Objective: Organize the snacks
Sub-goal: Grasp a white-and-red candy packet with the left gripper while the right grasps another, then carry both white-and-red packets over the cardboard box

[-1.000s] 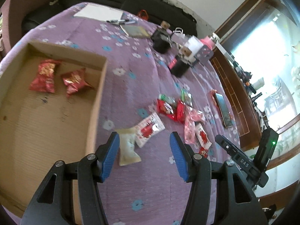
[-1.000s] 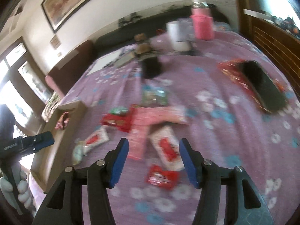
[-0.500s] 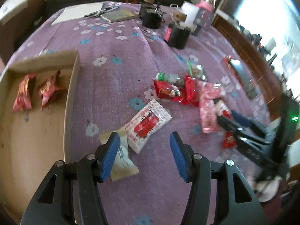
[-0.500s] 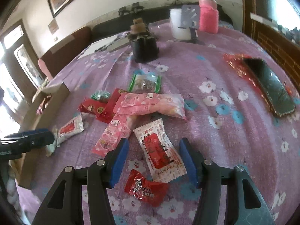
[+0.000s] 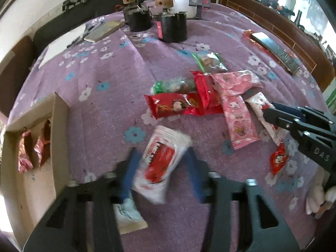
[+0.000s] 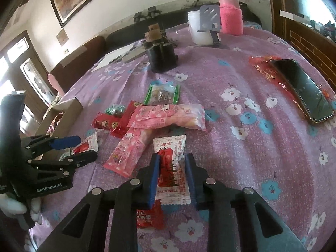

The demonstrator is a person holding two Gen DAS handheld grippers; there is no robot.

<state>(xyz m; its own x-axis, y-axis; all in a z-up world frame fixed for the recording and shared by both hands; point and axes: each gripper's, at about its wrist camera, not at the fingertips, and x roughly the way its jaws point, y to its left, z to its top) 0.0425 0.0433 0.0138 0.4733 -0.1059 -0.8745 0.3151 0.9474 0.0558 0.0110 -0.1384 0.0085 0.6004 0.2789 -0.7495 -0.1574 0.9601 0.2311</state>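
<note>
On the purple cloth near you, both grippers are closing, left gripper (image 5: 160, 168) on a white-and-red packet (image 5: 161, 166), right gripper (image 6: 171, 176) on its twin (image 6: 171, 163), each seemingly clamped, needing lifting toward the cardboard box (image 5: 61, 130) at left.

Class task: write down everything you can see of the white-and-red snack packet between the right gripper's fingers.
The white-and-red snack packet is a flat, glossy plastic sachet with crimped ends, white with a red printed panel and dark lettering. It lies lengthwise on the purple flowered cloth, pointing away from the camera. The right gripper has just been closing, and its blue fingers now bracket the packet's sides, pressing it. The near end overlaps a small red wrapper.
</note>
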